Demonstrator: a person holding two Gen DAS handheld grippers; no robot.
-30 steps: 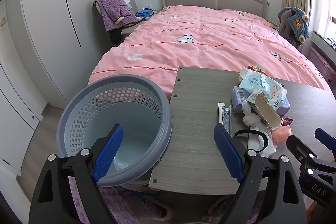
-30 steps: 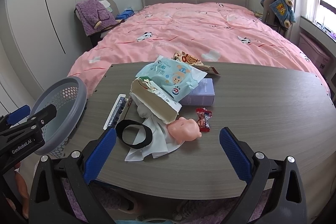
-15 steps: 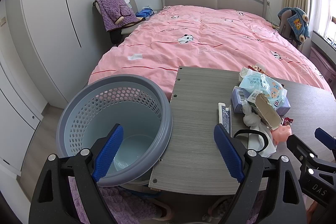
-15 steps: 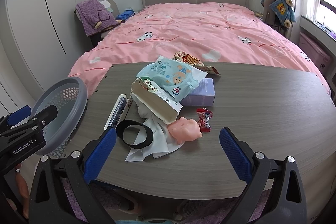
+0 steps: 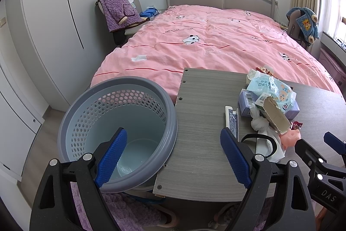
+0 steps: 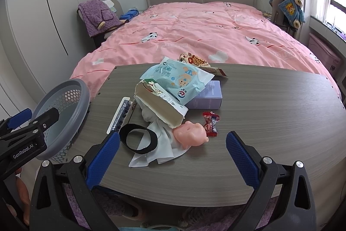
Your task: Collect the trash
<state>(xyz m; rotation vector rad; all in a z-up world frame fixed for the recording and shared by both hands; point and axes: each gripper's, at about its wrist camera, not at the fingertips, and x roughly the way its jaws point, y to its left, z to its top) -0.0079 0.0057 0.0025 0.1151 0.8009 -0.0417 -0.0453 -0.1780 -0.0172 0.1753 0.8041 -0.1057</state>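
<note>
A grey perforated bin (image 5: 121, 122) (image 6: 64, 114) stands beside the left end of the wooden table (image 6: 270, 118), with nothing visible inside. On the table lies a heap: a light-blue wipes pack (image 6: 175, 79), a torn carton (image 6: 160, 105), a purple box (image 6: 207, 96), a snack wrapper (image 6: 199, 62), a red candy wrapper (image 6: 210, 123), a pink pig toy (image 6: 191, 133), a black band (image 6: 138, 141) on white tissue (image 6: 160, 151), and a card box (image 6: 122, 114). My left gripper (image 5: 173, 154) hangs open over the bin rim and table corner. My right gripper (image 6: 173, 158) stands open just short of the heap.
A bed with a pink quilt (image 6: 194, 36) lies behind the table. White wardrobes (image 5: 54, 25) line the left wall. A chair with purple clothing (image 5: 119, 10) stands by the bed, and another with a blue plush coat (image 6: 287, 5) at the right. A purple rug (image 5: 121, 211) covers the floor below.
</note>
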